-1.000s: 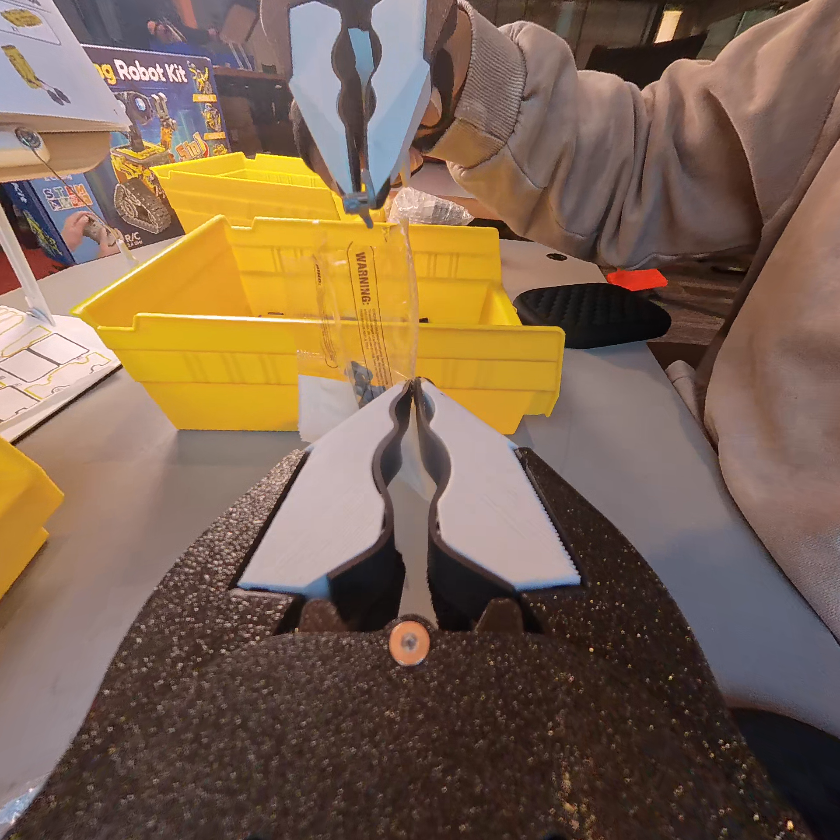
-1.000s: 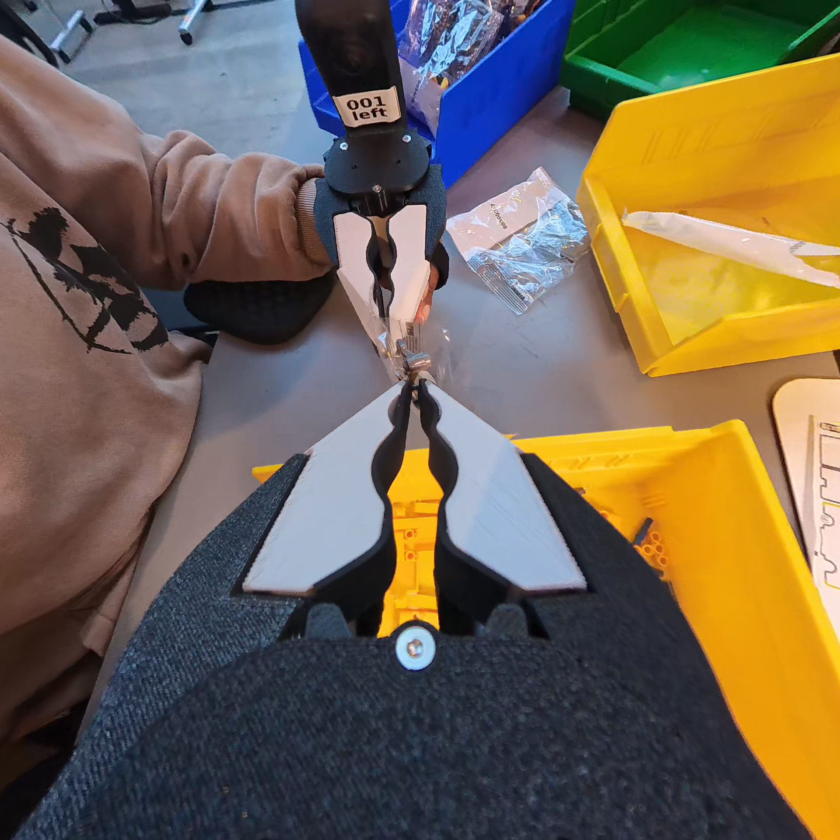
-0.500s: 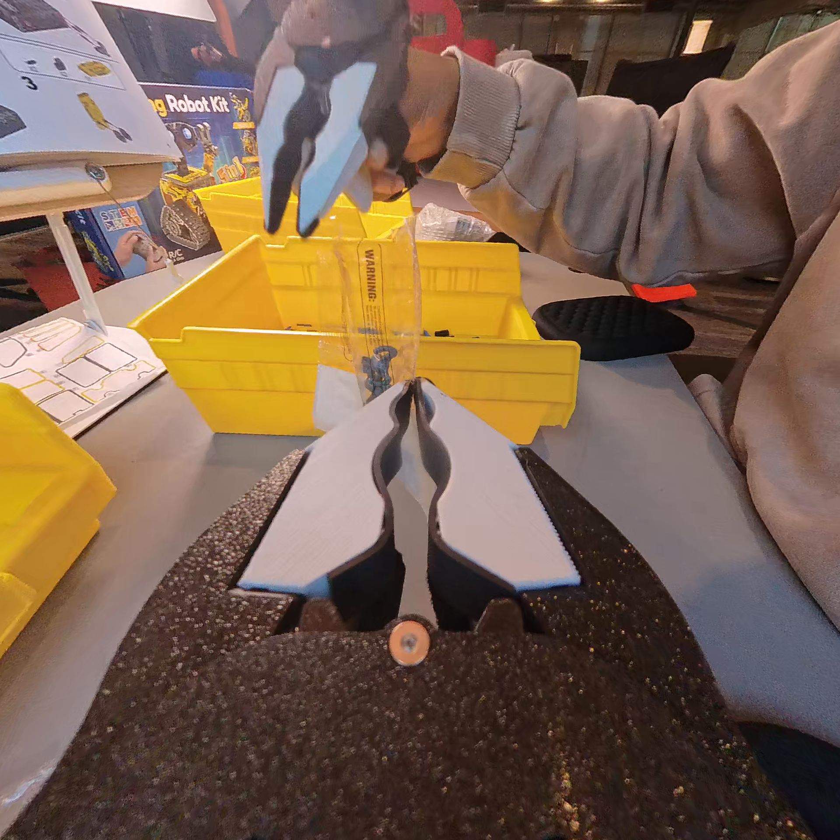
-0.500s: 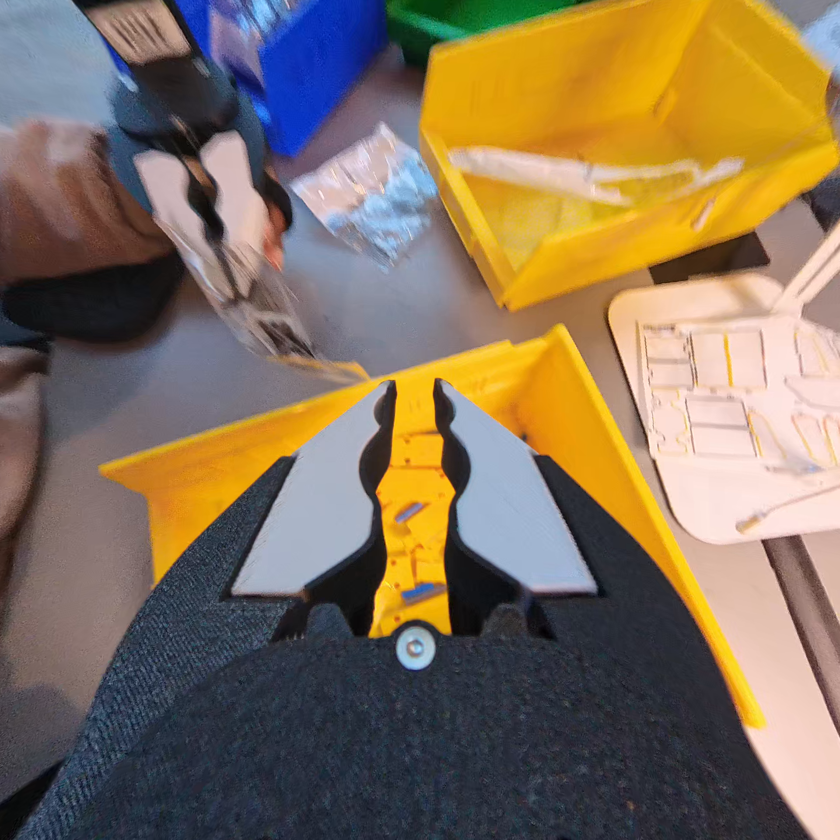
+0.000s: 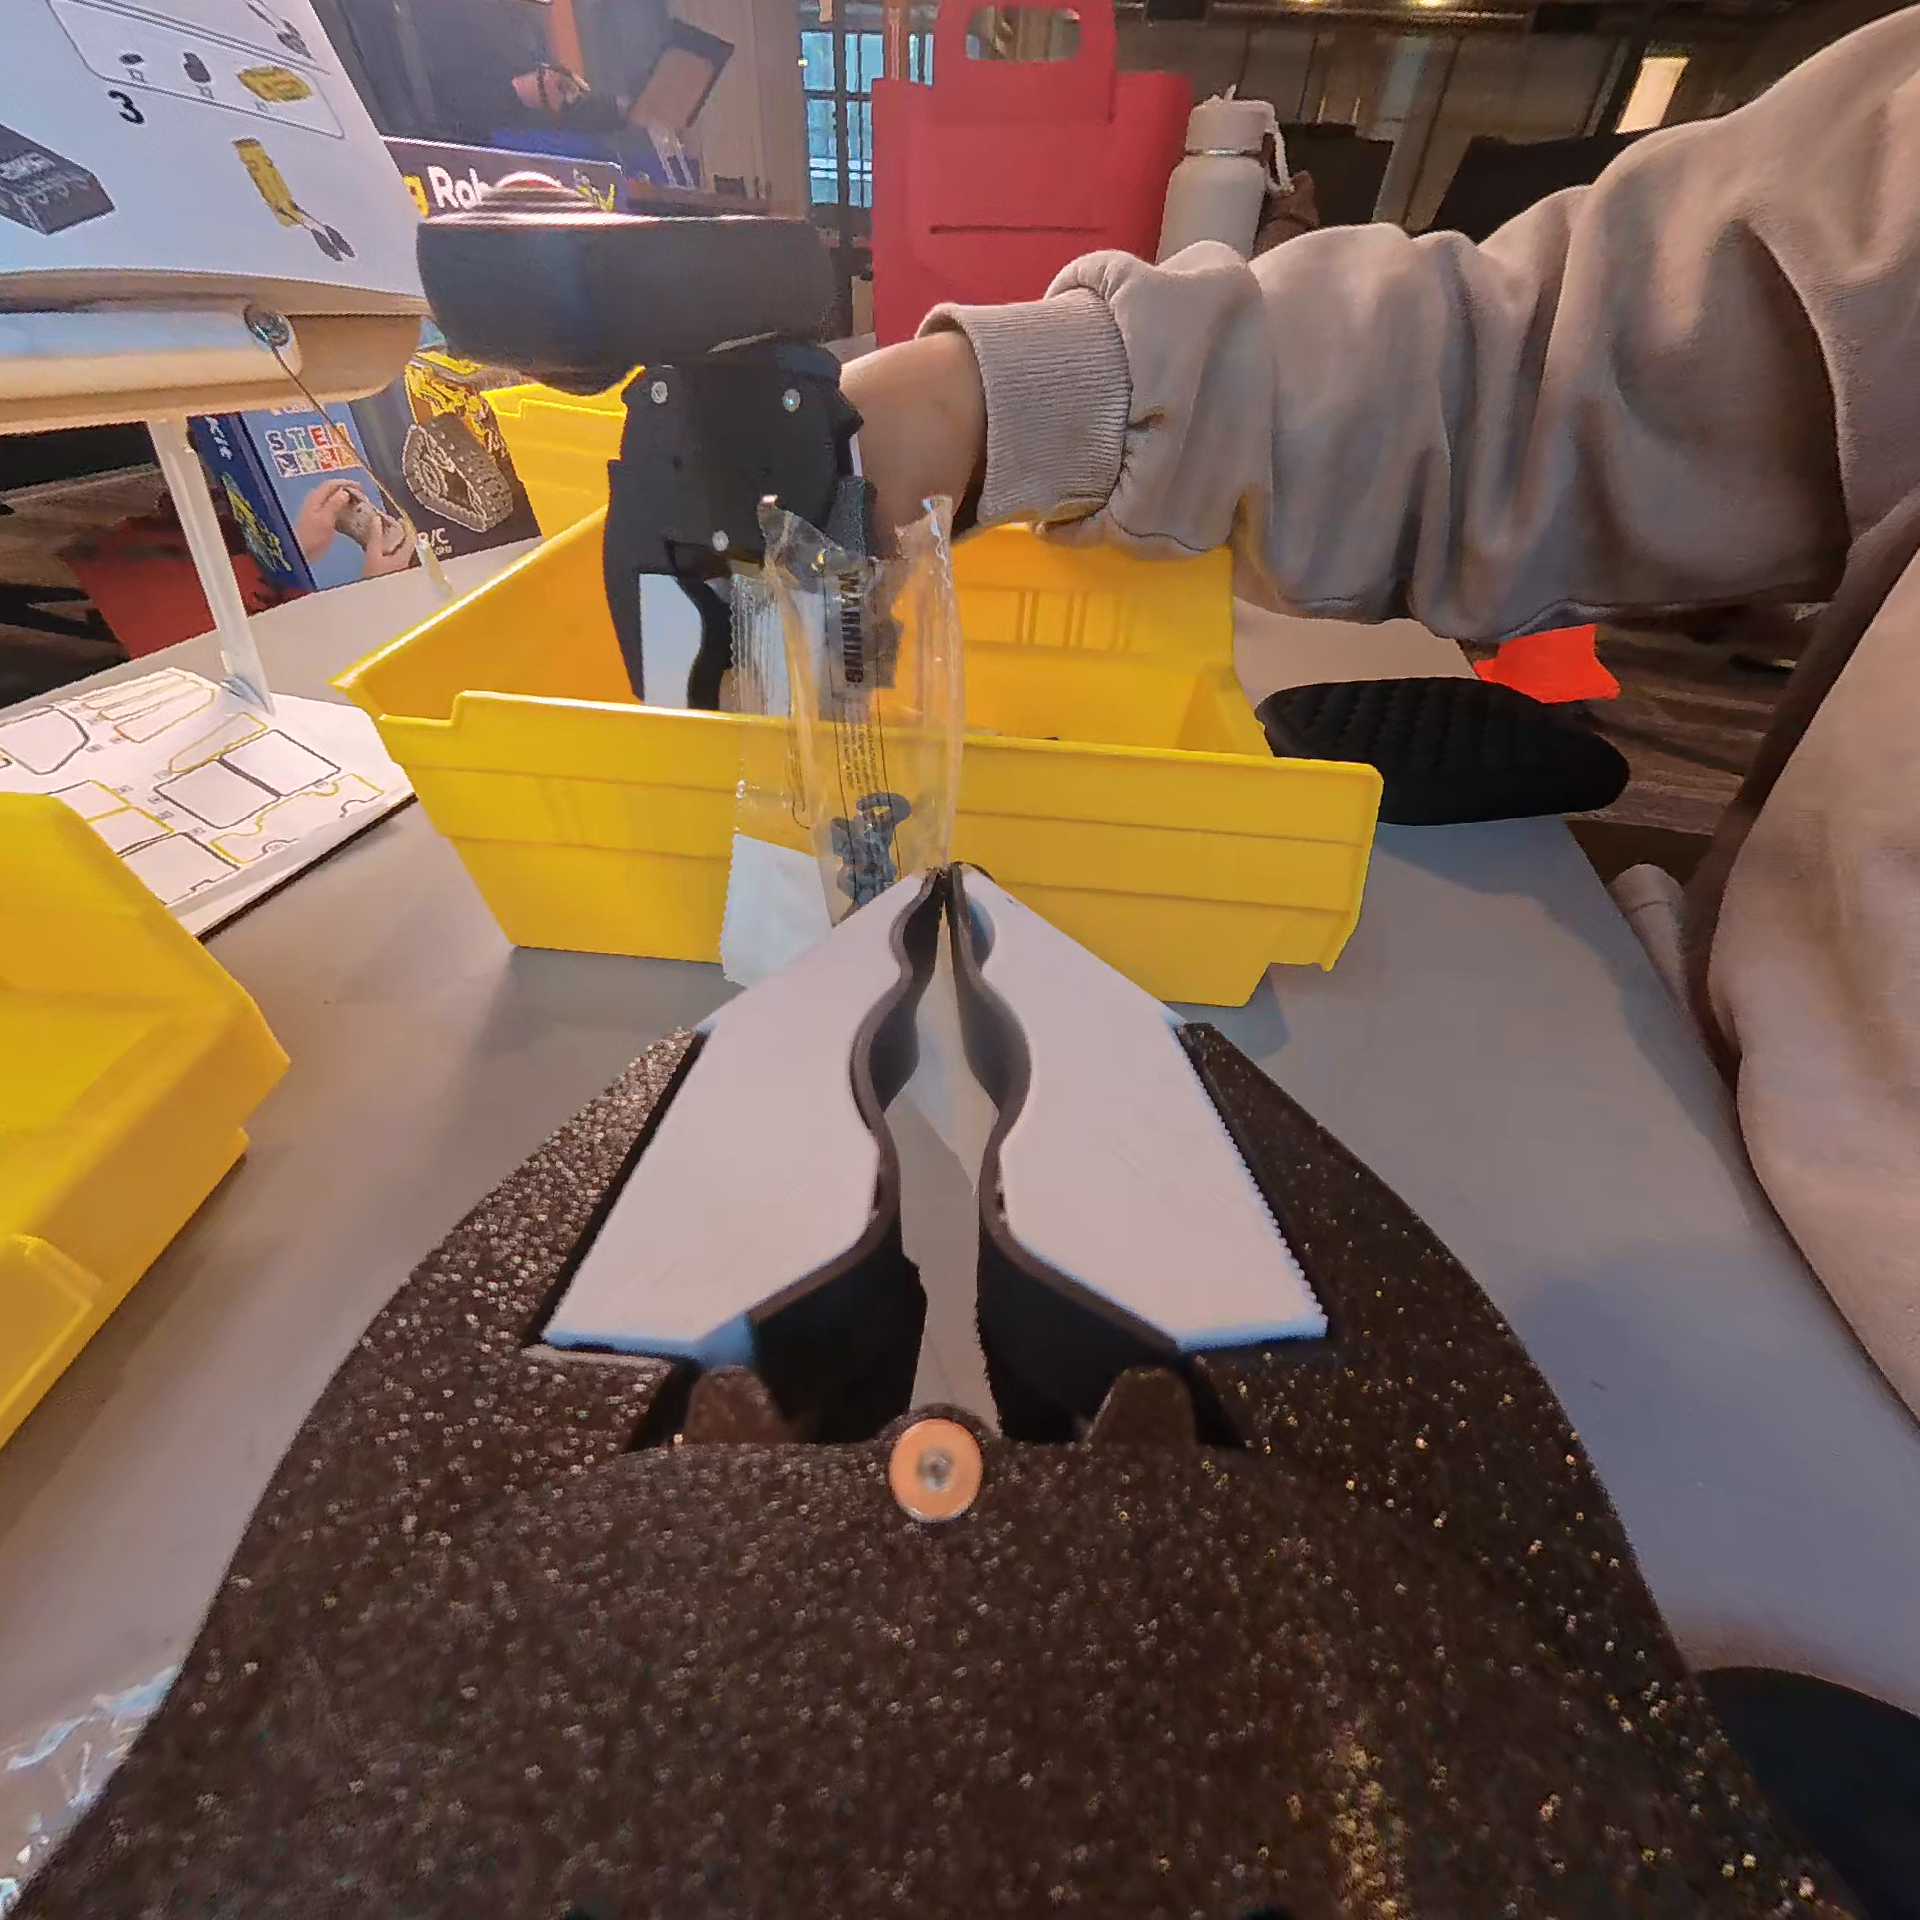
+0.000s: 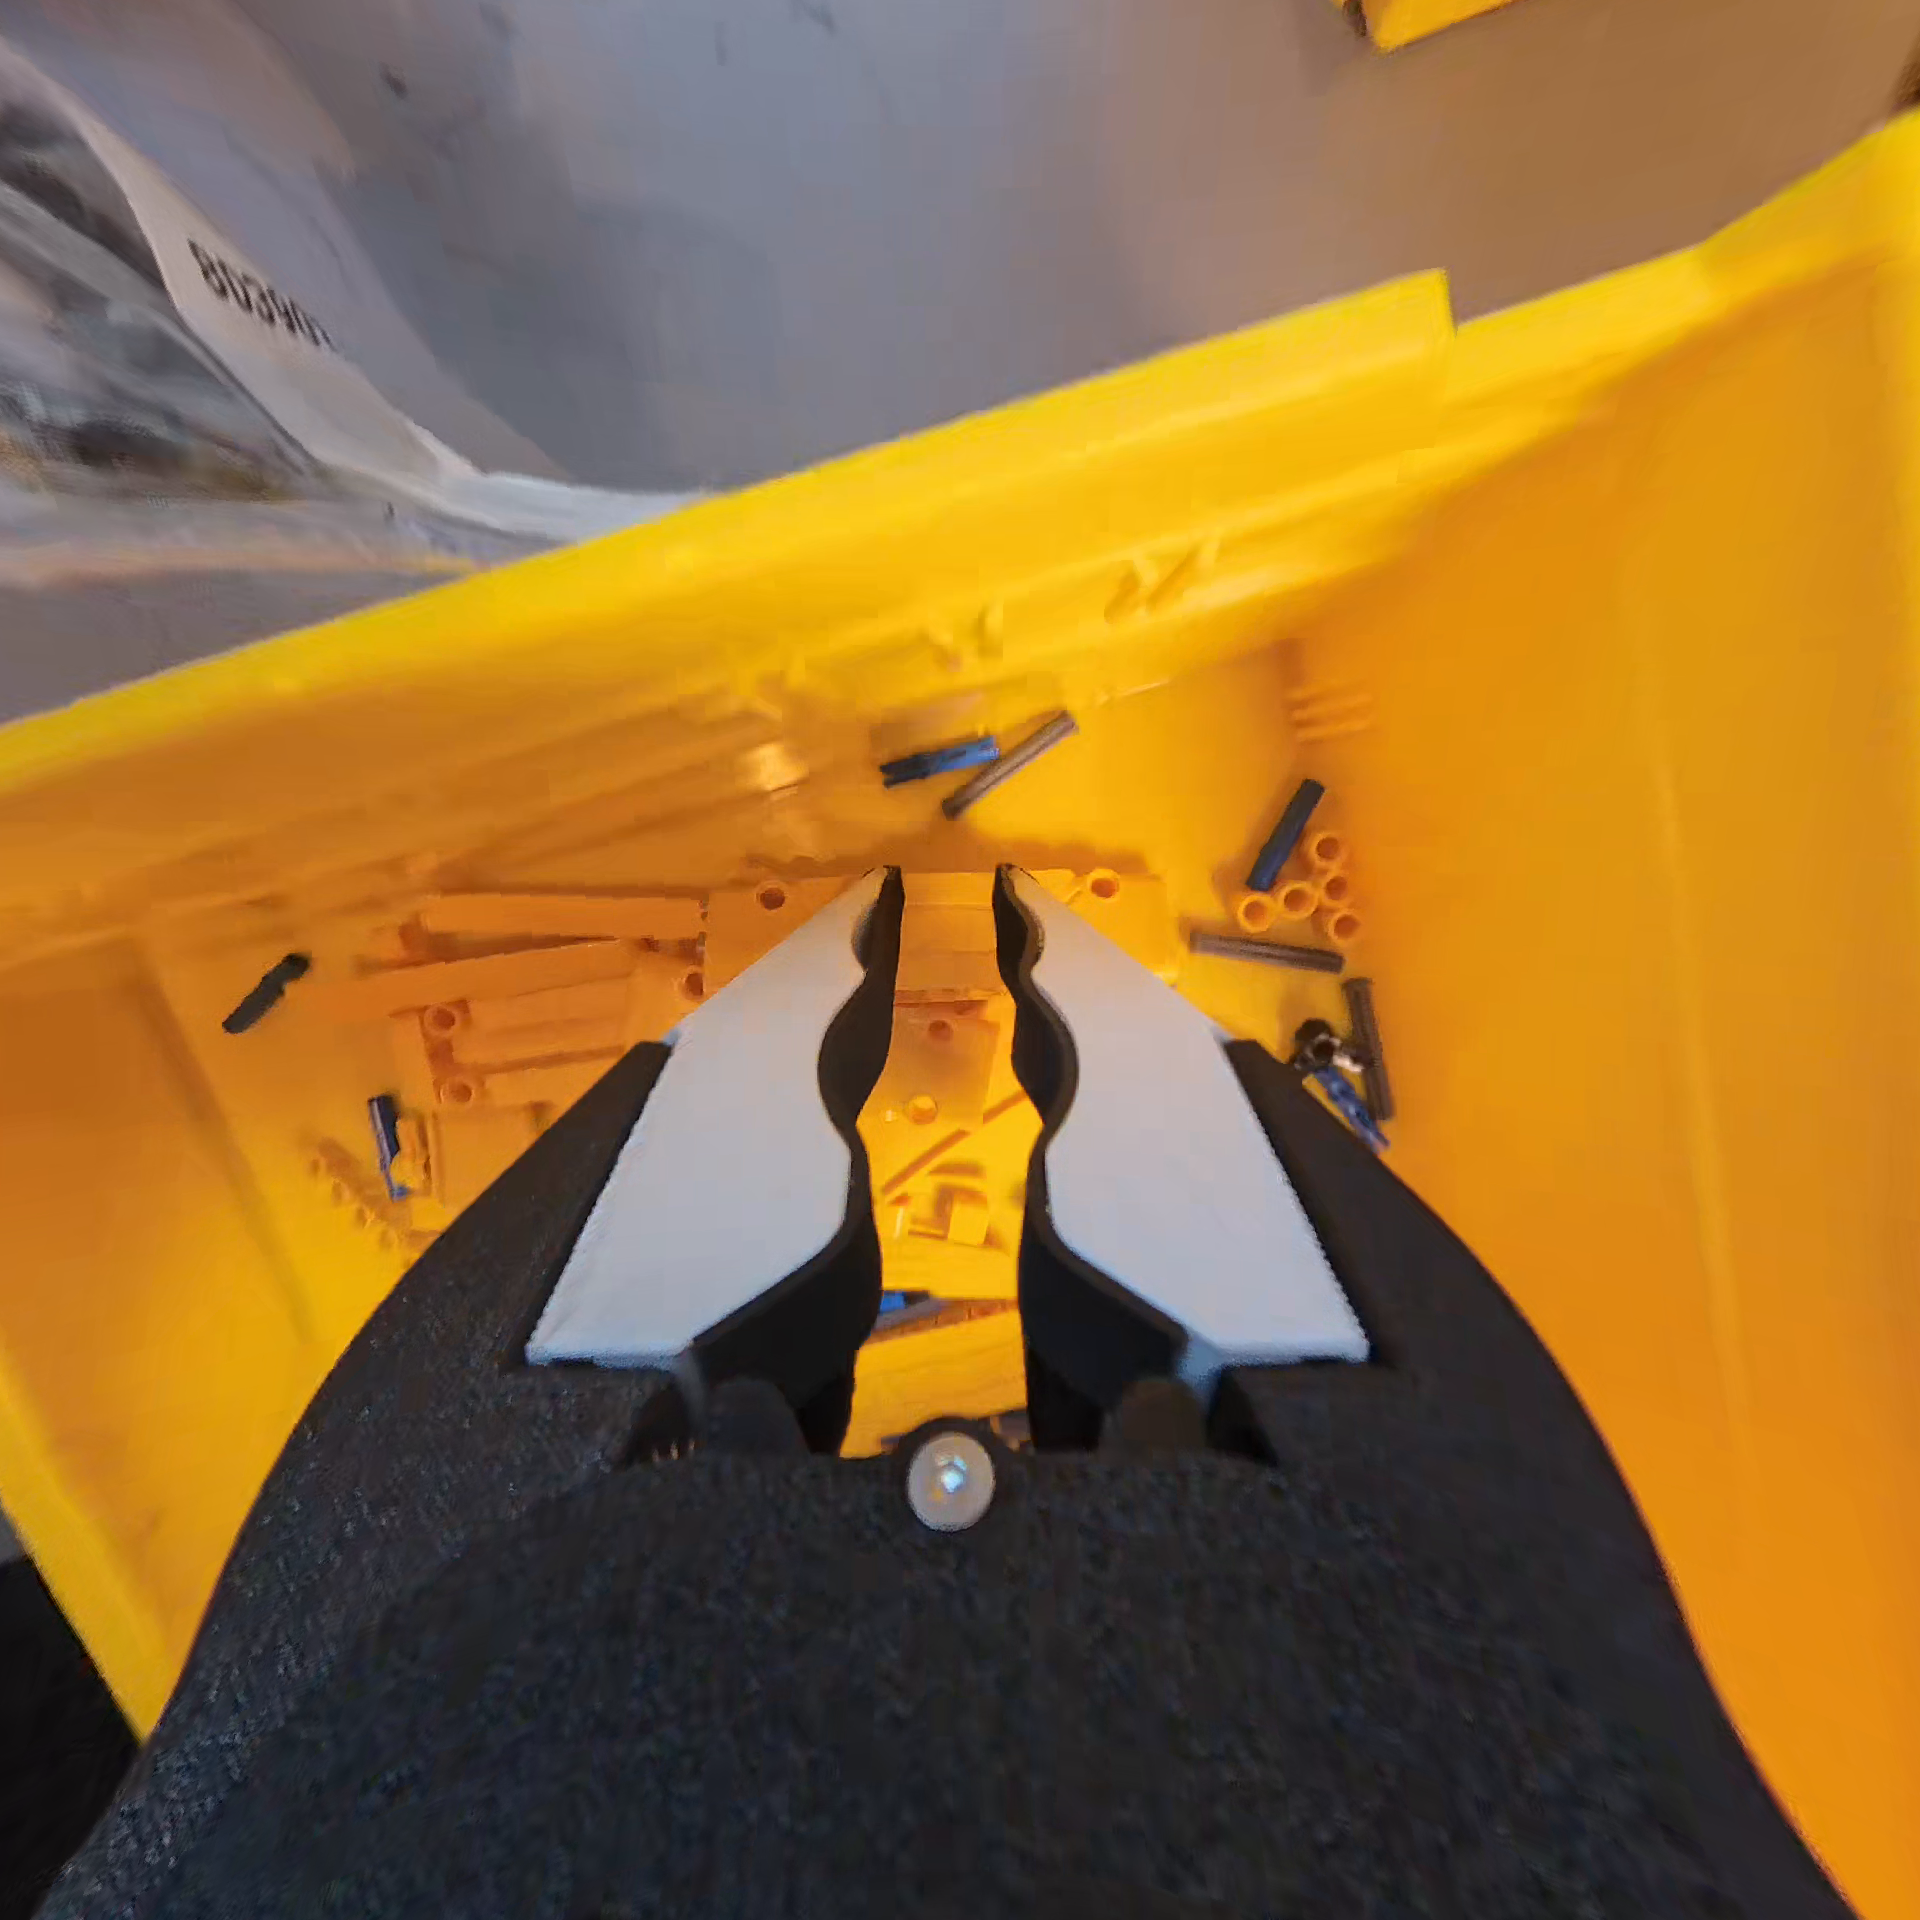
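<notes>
The grey table (image 5: 1455,1091) carries a yellow bin (image 5: 1039,831) at twelve o'clock from the left gripper (image 5: 943,878). That gripper's jaws are clamped together on the lower edge of a clear plastic bag (image 5: 873,707), which stands upright with small dark parts inside. The right gripper (image 6: 945,883) reaches down into the bin, jaws slightly apart and holding nothing, just above yellow bricks (image 6: 540,987). Dark pins (image 6: 1283,831) lie at one and two o'clock from it.
</notes>
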Motion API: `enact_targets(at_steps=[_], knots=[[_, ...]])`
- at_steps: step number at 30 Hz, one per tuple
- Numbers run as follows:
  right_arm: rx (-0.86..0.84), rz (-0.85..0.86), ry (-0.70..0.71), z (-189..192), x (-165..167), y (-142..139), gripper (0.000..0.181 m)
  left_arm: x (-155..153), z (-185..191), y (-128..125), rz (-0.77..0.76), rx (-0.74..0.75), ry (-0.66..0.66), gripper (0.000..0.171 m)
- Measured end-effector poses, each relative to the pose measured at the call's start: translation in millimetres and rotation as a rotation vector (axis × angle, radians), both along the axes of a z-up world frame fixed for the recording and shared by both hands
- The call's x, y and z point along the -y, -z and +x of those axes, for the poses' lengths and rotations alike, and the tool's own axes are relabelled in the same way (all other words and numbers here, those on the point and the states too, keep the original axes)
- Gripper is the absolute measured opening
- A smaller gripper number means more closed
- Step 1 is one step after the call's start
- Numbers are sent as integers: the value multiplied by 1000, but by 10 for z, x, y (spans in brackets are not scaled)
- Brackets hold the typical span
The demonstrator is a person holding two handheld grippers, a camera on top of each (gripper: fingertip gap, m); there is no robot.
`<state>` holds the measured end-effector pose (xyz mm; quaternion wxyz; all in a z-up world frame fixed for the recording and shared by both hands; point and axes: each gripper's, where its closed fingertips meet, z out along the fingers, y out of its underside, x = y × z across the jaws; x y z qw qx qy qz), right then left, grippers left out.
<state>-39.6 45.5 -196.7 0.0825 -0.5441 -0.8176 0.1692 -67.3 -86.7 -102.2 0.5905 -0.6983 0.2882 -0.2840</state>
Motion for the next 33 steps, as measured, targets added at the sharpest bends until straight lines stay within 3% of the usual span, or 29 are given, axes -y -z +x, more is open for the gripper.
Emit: enact_targets(at_steps=[5,10,16,24,33], knots=[[127,66,-5,343,-192,80,17,-3,8,16,-6,3,11,0],[-76,-39,31,-24,-74,-135,18,-10,1,33,-11,5,7,0],[-75,-90,65,-266,-1,20,21,-27,-38,62,-20,5,-9,0],[-35,-76,86,-194,-112,125,5,-35,-38,94,-32,8,-1,0],[-84,57,22,-156,-166,36,3,-36,-46,92,-33,10,-6,0]])
